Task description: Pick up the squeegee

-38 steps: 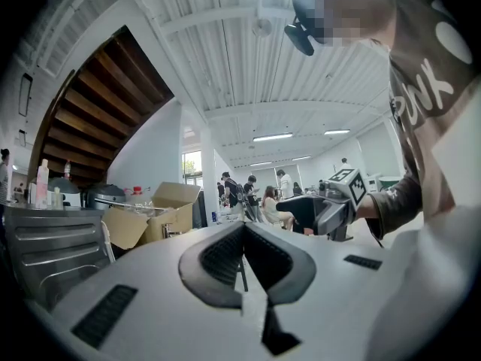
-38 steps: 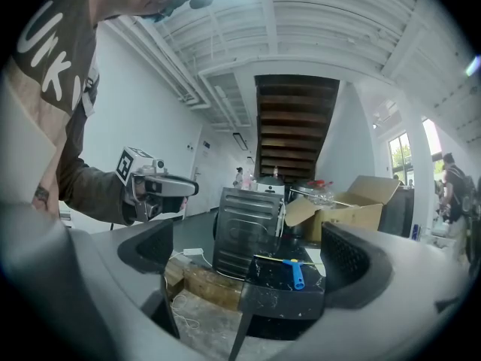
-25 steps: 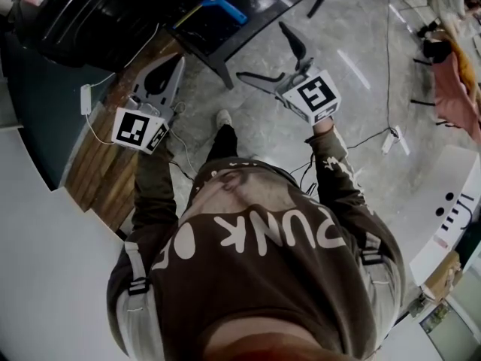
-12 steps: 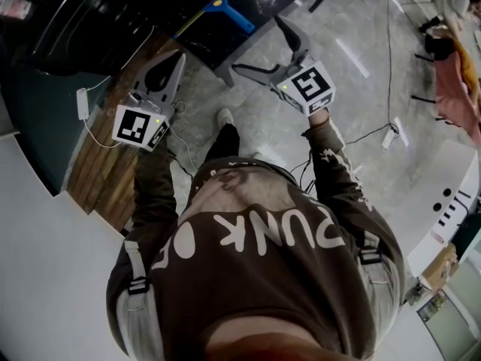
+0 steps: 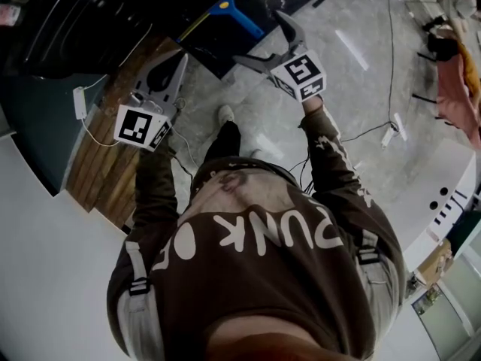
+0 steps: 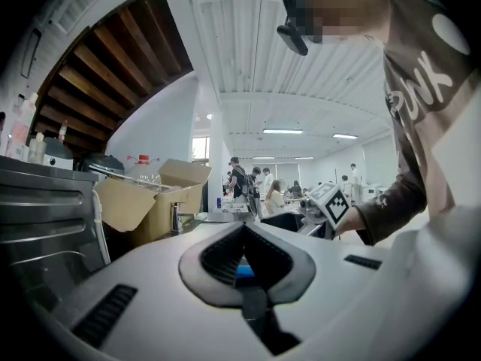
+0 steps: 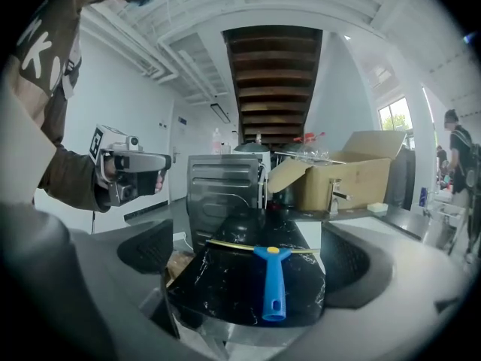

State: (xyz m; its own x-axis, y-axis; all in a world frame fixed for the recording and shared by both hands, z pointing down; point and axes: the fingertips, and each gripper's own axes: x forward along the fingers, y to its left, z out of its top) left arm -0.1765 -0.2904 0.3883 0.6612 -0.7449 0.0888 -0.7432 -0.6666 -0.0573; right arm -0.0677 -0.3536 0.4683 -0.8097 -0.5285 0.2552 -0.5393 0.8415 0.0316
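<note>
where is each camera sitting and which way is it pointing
Head view: on the person's head, facing steeply down; shows the brown shirt, left gripper and right gripper.
Left gripper view: on the left gripper, facing outward along its closed jaws; shows the right sleeve.
Right gripper view: on the right gripper, facing between its open jaws at the squeegee on a black slab; shows the left sleeve.
Shared: head and right gripper views both show the squeegee.

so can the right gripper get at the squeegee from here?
Probably yes. The right gripper is open and the squeegee lies on the black table straight ahead, blue handle pointing toward it, nothing between.
</note>
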